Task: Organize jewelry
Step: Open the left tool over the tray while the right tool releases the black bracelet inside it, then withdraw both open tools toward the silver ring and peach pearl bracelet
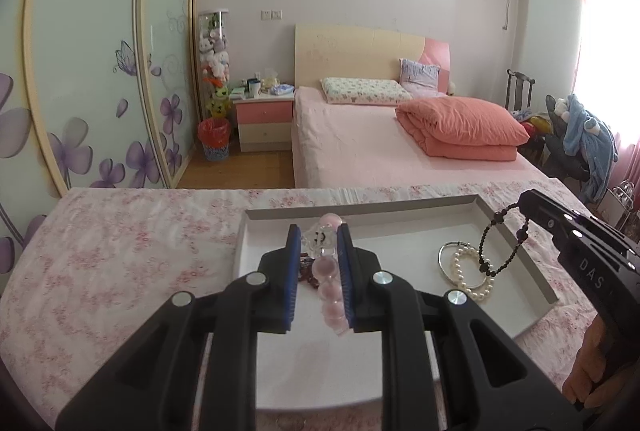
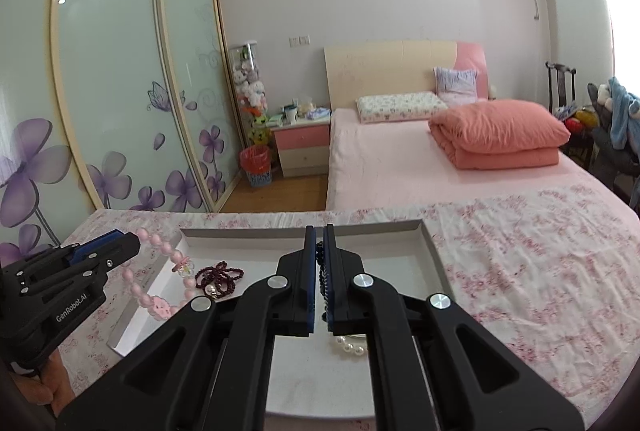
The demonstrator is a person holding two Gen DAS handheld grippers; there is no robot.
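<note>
Two tongs (image 1: 318, 233) (image 2: 319, 231) clamped on pink bracelet (image 1: 330, 291), dark beads (image 1: 490, 251), pearls (image 2: 352, 345) half-hidden

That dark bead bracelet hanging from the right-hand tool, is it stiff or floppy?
Probably floppy: the dark bead bracelet droops in a loose loop from the right gripper. It looks light, pinched by one spot. Likely to swing, dangling over the tray.

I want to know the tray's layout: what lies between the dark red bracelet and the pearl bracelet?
Only bare tray floor; the left wrist view shows dark red bracelet left, pearl bracelet right.
</note>
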